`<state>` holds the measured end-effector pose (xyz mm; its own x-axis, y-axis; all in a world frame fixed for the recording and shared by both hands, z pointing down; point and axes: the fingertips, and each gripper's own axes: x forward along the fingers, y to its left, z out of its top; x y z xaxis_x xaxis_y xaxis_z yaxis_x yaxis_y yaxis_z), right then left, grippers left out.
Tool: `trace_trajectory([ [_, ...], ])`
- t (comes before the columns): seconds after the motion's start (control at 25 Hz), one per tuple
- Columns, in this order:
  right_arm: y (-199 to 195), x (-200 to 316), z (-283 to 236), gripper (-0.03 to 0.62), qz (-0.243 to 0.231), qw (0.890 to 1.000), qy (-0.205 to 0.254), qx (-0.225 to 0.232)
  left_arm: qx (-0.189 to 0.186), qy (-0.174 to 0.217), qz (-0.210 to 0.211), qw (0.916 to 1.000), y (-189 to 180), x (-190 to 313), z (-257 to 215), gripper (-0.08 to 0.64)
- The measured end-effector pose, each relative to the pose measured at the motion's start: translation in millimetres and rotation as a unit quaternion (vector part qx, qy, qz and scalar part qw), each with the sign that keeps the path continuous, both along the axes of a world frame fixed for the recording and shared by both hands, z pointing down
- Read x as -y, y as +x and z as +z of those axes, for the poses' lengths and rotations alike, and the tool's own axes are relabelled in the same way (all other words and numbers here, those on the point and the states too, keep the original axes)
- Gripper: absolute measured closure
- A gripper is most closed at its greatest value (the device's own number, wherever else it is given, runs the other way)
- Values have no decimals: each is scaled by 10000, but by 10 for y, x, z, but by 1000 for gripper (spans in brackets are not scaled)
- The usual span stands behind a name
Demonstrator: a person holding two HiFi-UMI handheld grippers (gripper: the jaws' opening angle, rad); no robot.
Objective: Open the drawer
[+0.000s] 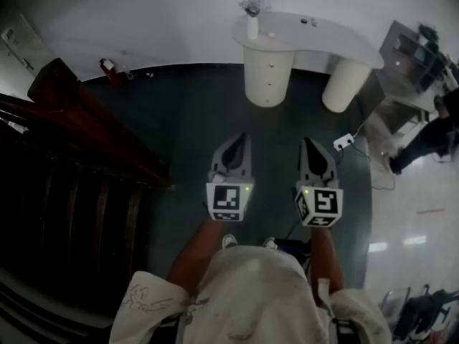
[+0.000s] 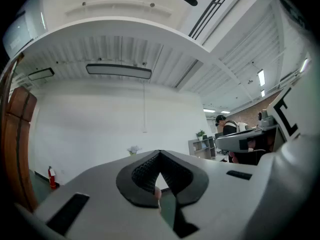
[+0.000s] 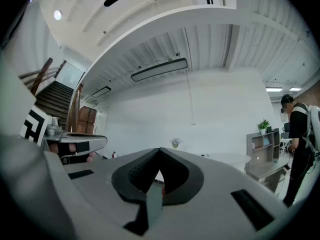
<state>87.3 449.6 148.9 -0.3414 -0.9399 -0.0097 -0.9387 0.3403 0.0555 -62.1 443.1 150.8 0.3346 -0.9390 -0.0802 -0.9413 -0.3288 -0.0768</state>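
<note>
White counter (image 1: 323,38) stands well ahead; the drawer (image 1: 267,74) is in the wider pedestal under it. Left gripper (image 1: 240,140) and right gripper (image 1: 309,145), both pressed together and empty, are well short of the counter. One should approach, spread, then take the knob (image 1: 272,64).

A dark wooden staircase (image 1: 86,131) stands left of the left gripper (image 1: 240,143), a red fire extinguisher (image 1: 107,66) beyond it. A white power strip (image 1: 344,141) lies right of the right gripper (image 1: 309,147).
</note>
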Motion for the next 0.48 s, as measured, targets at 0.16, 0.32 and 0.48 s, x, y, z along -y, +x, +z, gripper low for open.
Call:
trace_trajectory([
  [0.16, 95, 27, 17, 588, 14, 10000, -10, -3, -5, 11, -34, 10000, 75, 24, 0, 565],
  [0.32, 218, 47, 24, 588, 3, 10000, 0, -5, -12, 28, -43, 10000, 217, 39, -2, 565],
  [0.48, 349, 83, 35, 588, -45, 10000, -3, -14, -2, 40, -44, 10000, 393, 53, -12, 565],
])
